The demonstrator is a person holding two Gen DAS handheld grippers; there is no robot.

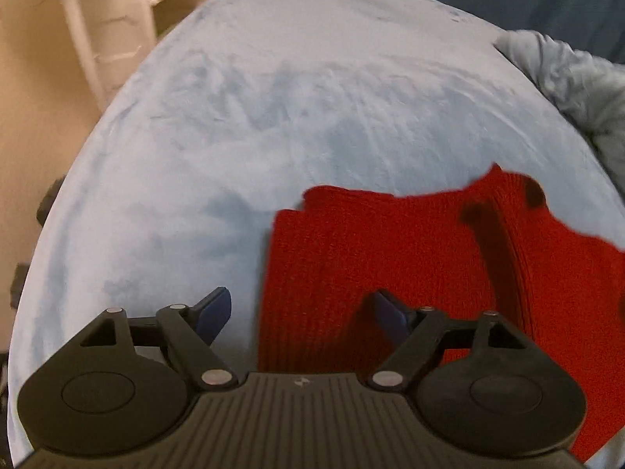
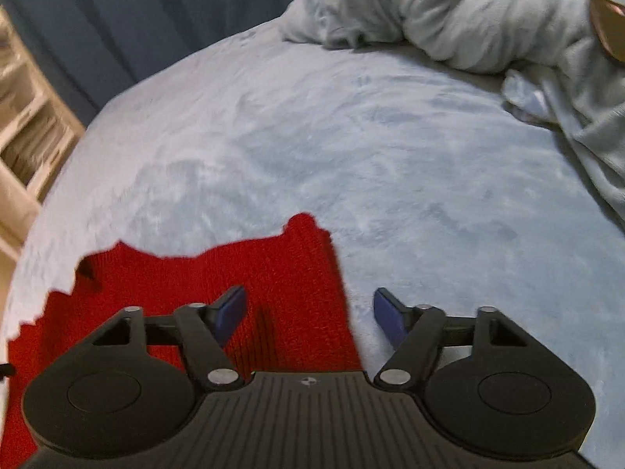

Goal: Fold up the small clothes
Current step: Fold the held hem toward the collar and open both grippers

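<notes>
The red knit garment (image 1: 390, 258) lies flat on the blue bed (image 1: 273, 97). The left hand-held gripper (image 1: 302, 312) and right hand-held gripper (image 2: 308, 316) both hang spread over its side edges, holding nothing. One uneven grab could make the fold crooked.

The knitted garment (image 1: 390, 273) is showing solid red with a fine ribbed texture. The bed cover (image 1: 254, 117) is appearing pale blue and plush. The bunched blanket (image 2: 468, 11) is showing grey-green. The curtain (image 2: 117, 19) is appearing dark blue. Each gripper's 2 pads (image 2: 230, 314) are showing blue on black bodies.
</notes>
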